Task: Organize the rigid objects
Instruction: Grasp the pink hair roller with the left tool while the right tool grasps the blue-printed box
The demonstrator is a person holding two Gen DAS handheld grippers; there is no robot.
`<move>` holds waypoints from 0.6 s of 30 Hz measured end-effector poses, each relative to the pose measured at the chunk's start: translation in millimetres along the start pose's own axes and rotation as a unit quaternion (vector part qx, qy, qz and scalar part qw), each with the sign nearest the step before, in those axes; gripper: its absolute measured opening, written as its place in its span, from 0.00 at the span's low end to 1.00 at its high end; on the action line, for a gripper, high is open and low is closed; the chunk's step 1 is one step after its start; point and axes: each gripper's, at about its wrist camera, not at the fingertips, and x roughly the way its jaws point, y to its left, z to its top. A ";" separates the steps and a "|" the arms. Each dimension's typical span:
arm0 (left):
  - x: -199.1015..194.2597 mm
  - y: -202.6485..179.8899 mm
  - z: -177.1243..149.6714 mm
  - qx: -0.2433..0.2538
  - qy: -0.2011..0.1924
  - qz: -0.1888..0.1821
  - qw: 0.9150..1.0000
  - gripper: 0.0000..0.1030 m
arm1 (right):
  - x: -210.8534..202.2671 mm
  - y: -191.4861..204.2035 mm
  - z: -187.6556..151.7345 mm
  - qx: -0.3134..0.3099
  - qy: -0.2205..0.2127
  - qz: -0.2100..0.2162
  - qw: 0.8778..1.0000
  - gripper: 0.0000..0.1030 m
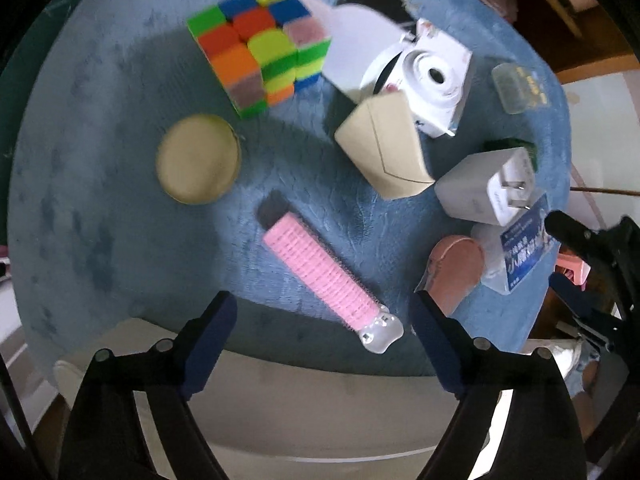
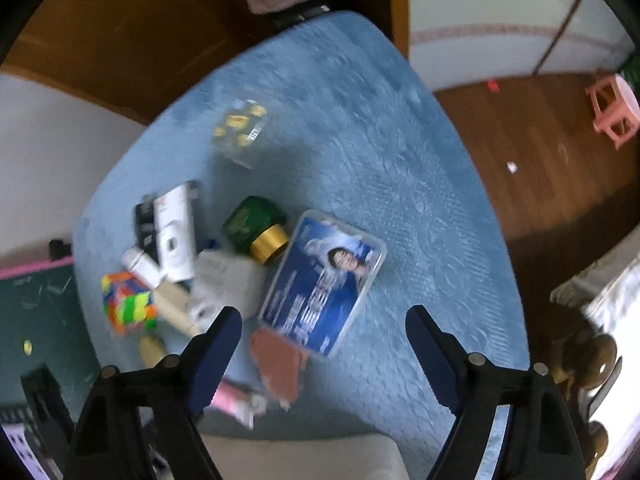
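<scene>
- Blue plush surface carries the rigid objects, loose and unsorted; judged early, nearly all left to do.
- Left wrist view: left gripper hovers with fingers spread, holding nothing. Pink hair roller lies just ahead of them. Colour cube, round tan case, beige box, white camera and white charger lie farther off, the last three crowded together.
- Right wrist view: right gripper also spread and empty. Blue-labelled clear case lies nearest; green jar touches it, hampering a clean pick.
</scene>
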 end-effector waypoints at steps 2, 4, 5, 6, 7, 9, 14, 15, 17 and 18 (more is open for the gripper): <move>7.1 0.6 4.4 -0.015 0.008 -0.009 1.000 0.85 | 9.8 0.4 6.2 0.007 0.006 -0.006 1.000 0.83; 13.2 3.6 4.4 -0.034 0.019 -0.016 0.999 0.80 | 17.0 0.8 10.4 0.012 0.009 -0.018 1.000 0.83; 16.4 4.9 4.3 -0.041 0.025 -0.020 0.999 0.74 | 21.9 1.5 12.3 0.015 0.012 -0.025 0.999 0.83; 18.7 5.4 4.4 -0.046 0.030 -0.023 0.998 0.69 | 25.4 2.3 13.8 0.017 0.015 -0.028 0.999 0.83; 22.6 6.3 3.8 -0.053 0.038 -0.030 0.997 0.66 | 28.5 2.9 15.6 0.018 0.019 -0.032 0.999 0.83; 30.8 7.3 1.7 -0.065 0.052 -0.038 0.996 0.59 | 37.3 5.9 17.4 0.020 0.030 -0.041 0.998 0.83; 30.8 8.5 -4.1 -0.089 0.039 -0.038 0.995 0.57 | 54.2 11.4 18.1 0.029 0.049 -0.042 0.997 0.78; 29.4 7.0 -4.8 -0.091 0.034 -0.034 0.995 0.48 | 56.6 11.8 18.4 0.030 0.050 -0.044 0.997 0.78; 28.0 3.6 -3.9 -0.086 0.017 -0.036 0.995 0.31 | 55.6 14.8 17.7 0.027 0.044 -0.050 0.997 0.71; 25.5 2.1 -4.5 -0.083 0.012 -0.049 0.995 0.26 | 54.5 15.5 17.1 0.026 0.043 -0.052 0.997 0.71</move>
